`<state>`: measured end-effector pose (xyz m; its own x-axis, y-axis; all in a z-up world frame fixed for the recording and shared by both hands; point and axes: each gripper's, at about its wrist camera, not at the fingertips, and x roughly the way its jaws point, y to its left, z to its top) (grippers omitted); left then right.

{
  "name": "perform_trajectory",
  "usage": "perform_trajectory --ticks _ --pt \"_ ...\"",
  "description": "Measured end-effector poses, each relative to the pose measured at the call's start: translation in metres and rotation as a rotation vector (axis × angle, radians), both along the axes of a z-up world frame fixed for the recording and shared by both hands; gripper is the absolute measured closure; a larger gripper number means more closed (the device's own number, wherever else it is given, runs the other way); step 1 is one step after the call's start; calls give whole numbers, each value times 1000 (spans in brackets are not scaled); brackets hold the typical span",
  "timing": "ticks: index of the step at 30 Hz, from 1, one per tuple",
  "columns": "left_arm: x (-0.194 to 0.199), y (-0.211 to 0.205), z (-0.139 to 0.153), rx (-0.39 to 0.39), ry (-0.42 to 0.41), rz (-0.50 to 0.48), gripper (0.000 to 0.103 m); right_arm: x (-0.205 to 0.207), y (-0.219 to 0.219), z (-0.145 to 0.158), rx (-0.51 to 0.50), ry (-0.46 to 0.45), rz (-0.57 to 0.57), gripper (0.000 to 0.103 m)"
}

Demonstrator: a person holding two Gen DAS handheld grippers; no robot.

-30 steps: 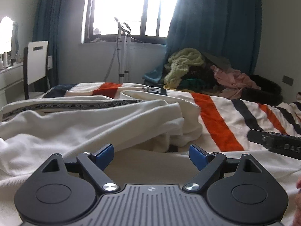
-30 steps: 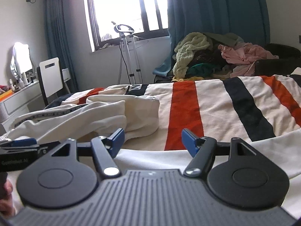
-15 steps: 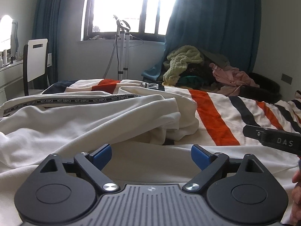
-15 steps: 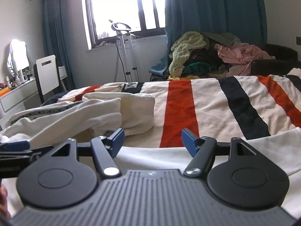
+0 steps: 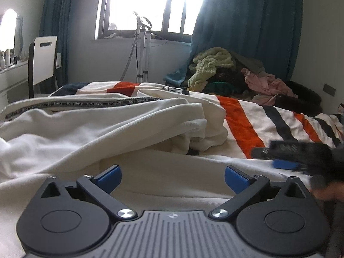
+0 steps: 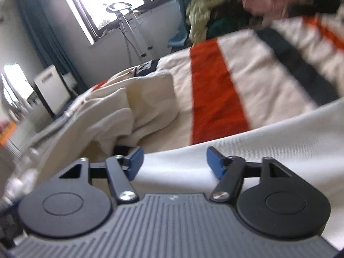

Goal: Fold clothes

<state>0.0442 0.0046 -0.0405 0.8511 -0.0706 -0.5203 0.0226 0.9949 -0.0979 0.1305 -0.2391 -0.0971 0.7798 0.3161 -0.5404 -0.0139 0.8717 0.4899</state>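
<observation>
Both grippers hovered low over the cream garment on the striped bed.

My left gripper (image 5: pixel 173 177) had its fingers spread wide, holding nothing, above the cream garment (image 5: pixel 90 133) bunched on the striped blanket (image 5: pixel 240 122). My right gripper (image 6: pixel 174 160) was equally wide and empty; its view was tilted and blurred, so contact with the cloth was unclear to me.

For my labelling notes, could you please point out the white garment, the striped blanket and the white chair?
white garment (image 5: pixel 90 129), left wrist view, rumpled middle.
striped blanket (image 5: pixel 240 120), left wrist view, orange stripe.
white chair (image 5: pixel 44 58), left wrist view, backrest.
</observation>
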Motion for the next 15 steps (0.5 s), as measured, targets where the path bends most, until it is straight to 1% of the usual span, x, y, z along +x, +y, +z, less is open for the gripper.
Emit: perform_trajectory --ticks 2,5,8,9,10,14,15 --pt "3 3 -4 -17 15 13 0 18 1 -9 105 15 -13 43" --pt "7 12 -4 -96 -5 57 0 48 9 -25 257 40 12 43" --pt "13 19 -5 -138 -41 99 0 74 23 -37 308 52 38 45" --pt "16 19 -6 -135 -49 109 0 80 25 -41 322 53 38 51" --pt "19 19 -8 -130 -56 118 0 85 26 -44 342 61 37 59" --pt "35 15 -19 -97 -36 132 0 102 29 -57 420 89 22 66" --pt "39 15 -22 -97 -27 132 0 105 30 -57 414 88 20 76"
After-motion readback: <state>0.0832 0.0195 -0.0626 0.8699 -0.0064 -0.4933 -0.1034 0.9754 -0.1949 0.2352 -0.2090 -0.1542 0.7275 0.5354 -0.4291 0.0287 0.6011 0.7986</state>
